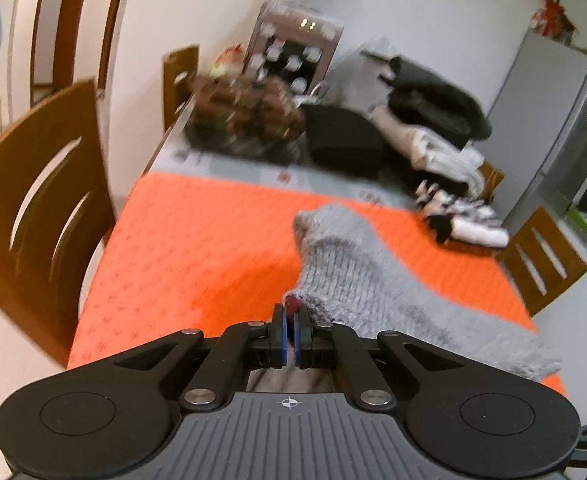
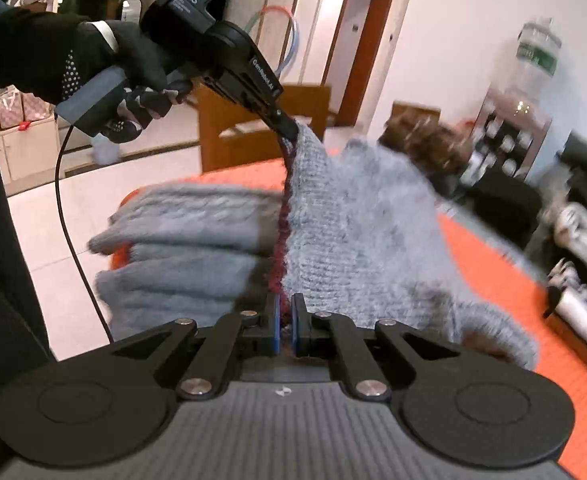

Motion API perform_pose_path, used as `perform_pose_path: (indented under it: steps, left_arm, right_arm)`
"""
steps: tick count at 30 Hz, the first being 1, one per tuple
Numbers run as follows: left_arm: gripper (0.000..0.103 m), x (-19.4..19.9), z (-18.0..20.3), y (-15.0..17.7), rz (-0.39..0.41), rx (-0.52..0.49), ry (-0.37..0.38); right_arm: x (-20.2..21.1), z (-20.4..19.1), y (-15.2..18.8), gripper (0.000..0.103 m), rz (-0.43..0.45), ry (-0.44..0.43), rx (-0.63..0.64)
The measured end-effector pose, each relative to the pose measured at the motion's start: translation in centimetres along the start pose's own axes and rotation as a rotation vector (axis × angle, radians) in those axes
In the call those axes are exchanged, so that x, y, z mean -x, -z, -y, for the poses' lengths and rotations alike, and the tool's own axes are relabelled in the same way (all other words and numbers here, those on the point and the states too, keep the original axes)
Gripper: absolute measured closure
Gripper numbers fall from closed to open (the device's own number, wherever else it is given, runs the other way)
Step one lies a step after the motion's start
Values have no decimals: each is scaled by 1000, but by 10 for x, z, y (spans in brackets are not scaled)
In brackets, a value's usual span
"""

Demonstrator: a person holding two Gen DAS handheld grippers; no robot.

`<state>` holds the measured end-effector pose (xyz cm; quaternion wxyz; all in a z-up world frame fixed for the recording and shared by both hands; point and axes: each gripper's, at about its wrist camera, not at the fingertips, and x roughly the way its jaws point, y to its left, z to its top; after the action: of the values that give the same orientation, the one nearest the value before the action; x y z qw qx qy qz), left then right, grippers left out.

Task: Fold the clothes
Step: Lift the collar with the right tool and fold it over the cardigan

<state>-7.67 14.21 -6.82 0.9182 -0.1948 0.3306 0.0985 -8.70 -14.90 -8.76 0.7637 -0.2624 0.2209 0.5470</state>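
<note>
A grey knitted sweater (image 2: pixel 345 232) with a dark red edge hangs stretched between both grippers above the orange tablecloth (image 1: pixel 197 240). My left gripper (image 1: pixel 291 312) is shut on the sweater's (image 1: pixel 353 268) red-trimmed edge, and the knit trails off to the right. My right gripper (image 2: pixel 286 312) is shut on the same edge lower down. In the right wrist view the left gripper (image 2: pixel 291 130), held by a black-gloved hand (image 2: pixel 73 60), pinches the top of the edge. Folded grey layers (image 2: pixel 189 240) of the sweater sag to the left.
Wooden chairs (image 1: pixel 33 200) stand at the table's left, far and right sides. At the far end lie a brown patterned garment (image 1: pixel 245 112), a black folded item (image 1: pixel 345 140), dark and white clothes (image 1: pixel 433 120) and black-and-white pieces (image 1: pixel 461 220). A water dispenser (image 1: pixel 293 52) and fridge (image 1: pixel 553 128) stand behind.
</note>
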Motion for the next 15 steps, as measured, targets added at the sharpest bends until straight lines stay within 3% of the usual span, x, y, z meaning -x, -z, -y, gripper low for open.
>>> perform_pose_path:
  steps: [6,11,13,15]
  left_arm:
    - [98,-27,-28,40,-65,10,-46]
    - [94,-19,-34,48,-29,22,20]
    - [83,-8,-31,44,-3,-7,43]
    - [79,6,-26,36,29,-47,65]
  right_arm:
    - [-37,-22,19,96,-37,-33,-110]
    - [-44,-17,32,89,-35,-40,-168]
    - [-32,-15,27,86,-15,-54,-181]
    - [-18,-13,21,79,6,-62,-188]
